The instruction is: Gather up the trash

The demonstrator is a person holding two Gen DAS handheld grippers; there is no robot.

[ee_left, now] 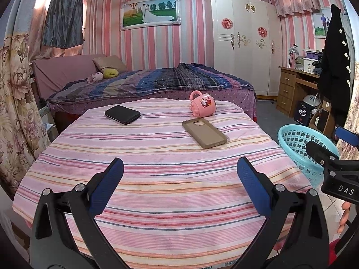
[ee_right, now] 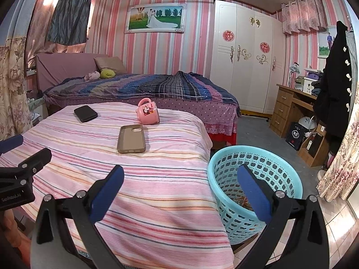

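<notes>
Hovering over the near end of the pink striped cloth [ee_left: 157, 179], the left gripper [ee_left: 179, 168] has its blue-padded fingers spread wide with nothing between them. The right gripper [ee_right: 180, 174] is likewise spread and empty, straddling the cloth's right edge and the turquoise plastic basket [ee_right: 226, 157], with its right finger in front of the basket's mouth.

The basket stands on the floor just beside the cloth's right edge; some orange-brown scraps [ee_right: 242, 200] lie at its bottom, too small to identify. On the cloth, a tan phone case [ee_left: 204, 133] lies open side up toward the far right part. A pink cartoon mug [ee_left: 203, 106] lies tipped on its side just beyond the case, near the cloth's far edge. A black phone-sized object [ee_left: 122, 114] lies flat at the far left of the cloth, well apart from the case.
</notes>
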